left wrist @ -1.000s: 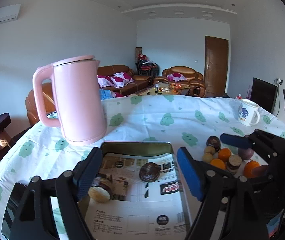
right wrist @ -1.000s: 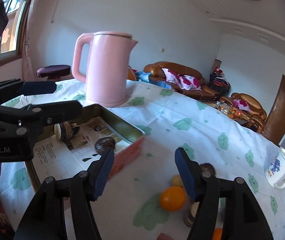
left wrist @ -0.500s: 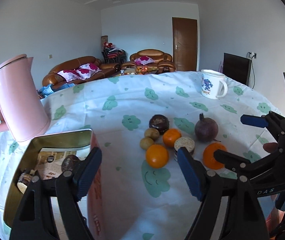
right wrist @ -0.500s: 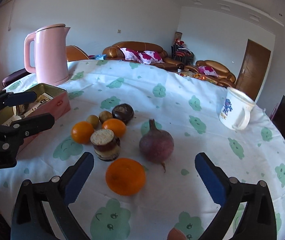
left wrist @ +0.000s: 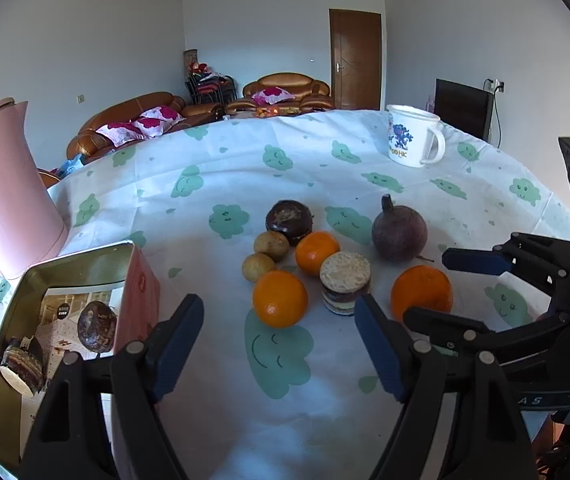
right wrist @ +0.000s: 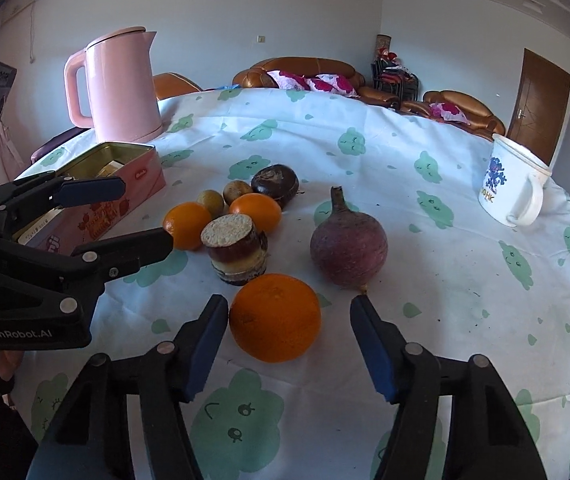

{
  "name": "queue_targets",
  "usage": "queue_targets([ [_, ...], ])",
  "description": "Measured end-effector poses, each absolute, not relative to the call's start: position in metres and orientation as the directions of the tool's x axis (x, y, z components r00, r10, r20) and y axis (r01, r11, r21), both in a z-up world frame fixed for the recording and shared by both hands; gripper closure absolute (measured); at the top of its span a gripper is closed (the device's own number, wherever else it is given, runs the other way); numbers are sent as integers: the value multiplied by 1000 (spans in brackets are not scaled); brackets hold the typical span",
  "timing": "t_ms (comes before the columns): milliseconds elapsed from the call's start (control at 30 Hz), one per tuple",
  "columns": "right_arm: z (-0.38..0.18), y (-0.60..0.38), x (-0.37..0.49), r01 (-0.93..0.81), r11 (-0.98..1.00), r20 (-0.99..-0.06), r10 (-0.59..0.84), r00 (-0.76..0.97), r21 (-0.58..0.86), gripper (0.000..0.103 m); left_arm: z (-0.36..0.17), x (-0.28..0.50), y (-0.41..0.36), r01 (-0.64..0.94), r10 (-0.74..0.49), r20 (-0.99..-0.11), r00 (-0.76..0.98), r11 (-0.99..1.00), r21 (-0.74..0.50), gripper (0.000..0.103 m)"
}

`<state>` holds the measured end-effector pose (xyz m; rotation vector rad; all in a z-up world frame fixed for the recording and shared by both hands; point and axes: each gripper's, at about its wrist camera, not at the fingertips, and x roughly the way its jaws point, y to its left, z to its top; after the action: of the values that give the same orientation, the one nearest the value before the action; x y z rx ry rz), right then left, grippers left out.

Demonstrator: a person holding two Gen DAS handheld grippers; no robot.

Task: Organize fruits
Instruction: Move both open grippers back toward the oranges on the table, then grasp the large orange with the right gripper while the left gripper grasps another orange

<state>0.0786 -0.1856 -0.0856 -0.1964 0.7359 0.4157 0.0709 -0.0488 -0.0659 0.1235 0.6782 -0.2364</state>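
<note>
A cluster lies on the cloud-print tablecloth: three oranges, a purple beet (right wrist: 348, 246), two small brown fruits (left wrist: 271, 245), a dark round pastry (left wrist: 289, 216) and a layered cake piece (left wrist: 345, 286). My right gripper (right wrist: 289, 312) straddles the nearest orange (right wrist: 275, 316); its jaws are closing, the left pad almost at the peel and the right pad still apart. In the left wrist view the same gripper (left wrist: 425, 286) flanks that orange (left wrist: 421, 292). My left gripper (left wrist: 277, 314) stands open just short of another orange (left wrist: 280, 298), holding nothing.
An open pink tin (left wrist: 141, 280) at the left holds two pastries on printed paper. A pink kettle (right wrist: 119, 84) stands behind it. A white mug (right wrist: 511, 182) sits at the far right. Sofas and a door lie beyond the table.
Both grippers swung from the tin to the fruit cluster and came lower. The right jaws opened wide, then narrowed around the nearest orange. The left jaws kept their width.
</note>
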Motion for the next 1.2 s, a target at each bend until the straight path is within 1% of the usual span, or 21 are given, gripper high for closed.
queue_targets([
  [67,-88,-185,82,-443,896,-702,304,644,-18,44,-68,74,-49,262,-182,-648,740,965,28,23],
  [133,-91,-186,84,-460,888,-716,330,615,14,52,-69,77,-48,263,-186,-657,731,965,19,23],
  [233,-91,-189,84,-456,889,-711,339,616,28,54,-69,77,-48,261,-188,-655,732,965,15,23],
  [367,-87,-198,81,-417,908,-682,332,652,43,54,-69,76,-58,277,-181,-651,738,960,47,25],
  [400,-86,-201,81,-401,915,-675,328,661,51,54,-69,76,-61,286,-185,-651,736,957,51,27],
  [433,-86,-203,82,-386,921,-671,321,668,57,54,-69,77,-64,297,-192,-653,732,954,52,33],
  [467,-85,-205,82,-374,925,-669,317,673,62,54,-70,79,-68,307,-197,-658,726,950,54,37],
  [500,-85,-207,83,-366,928,-666,316,675,69,54,-71,82,-71,319,-204,-667,717,946,54,44],
  [533,-85,-209,83,-357,931,-665,315,677,77,54,-72,85,-75,330,-211,-675,707,942,52,49],
  [667,-84,-215,85,-334,937,-658,315,684,101,54,-71,90,-85,341,-211,-665,717,937,71,49],
  [767,-83,-218,85,-325,939,-651,316,690,112,54,-70,90,-91,355,-228,-661,715,933,63,49],
  [800,-82,-219,85,-320,940,-648,316,693,116,54,-70,89,-93,361,-229,-660,715,930,68,50],
  [933,-82,-223,85,-310,943,-642,314,699,124,54,-70,89,-96,357,-224,-658,719,931,73,51],
  [1100,-80,-227,83,-288,949,-626,302,719,127,54,-71,92,-104,340,-181,-657,732,933,122,51],
  [1200,-80,-227,83,-288,949,-624,303,720,129,54,-70,95,-98,340,-198,-653,731,936,97,51],
])
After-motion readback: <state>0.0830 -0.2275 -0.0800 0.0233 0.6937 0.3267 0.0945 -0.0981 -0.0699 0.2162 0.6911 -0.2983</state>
